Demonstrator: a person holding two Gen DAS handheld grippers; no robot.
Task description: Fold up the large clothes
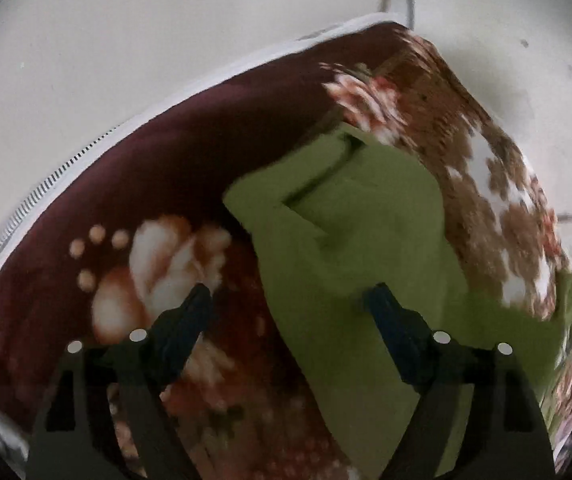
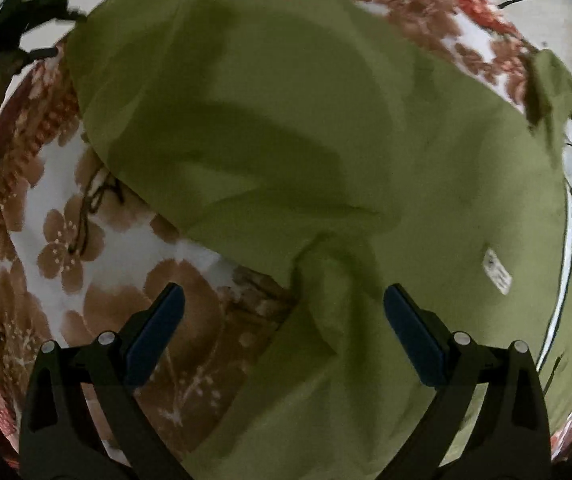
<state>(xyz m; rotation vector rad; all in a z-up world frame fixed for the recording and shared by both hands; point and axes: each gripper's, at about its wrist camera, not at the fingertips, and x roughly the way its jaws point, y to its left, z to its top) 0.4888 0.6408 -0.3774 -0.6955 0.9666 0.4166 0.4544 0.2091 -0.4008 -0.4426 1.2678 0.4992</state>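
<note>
On the flowered bedspread (image 1: pixel 486 168) that covers a bed or mattress, a large olive-green garment (image 2: pixel 286 120) lies spread out, partly doubled over on itself. To the left, the left tongs (image 1: pixel 288 300) hang above the garment's edge, jaws parted and gripping nothing, one fingertip over the dark maroon part of the cover and the other over green cloth. Further right, the right tongs (image 2: pixel 283 300) stand released as well, wide apart, straddling a puckered ridge of fabric where a fold meets the bedspread. A small white label (image 2: pixel 498 272) shows on the cloth to the far right. My guess is both are about to pinch an edge for the next fold; it would go best if each catches one layer only, near a corner, and both lift evenly so the cloth stays flat.
</note>
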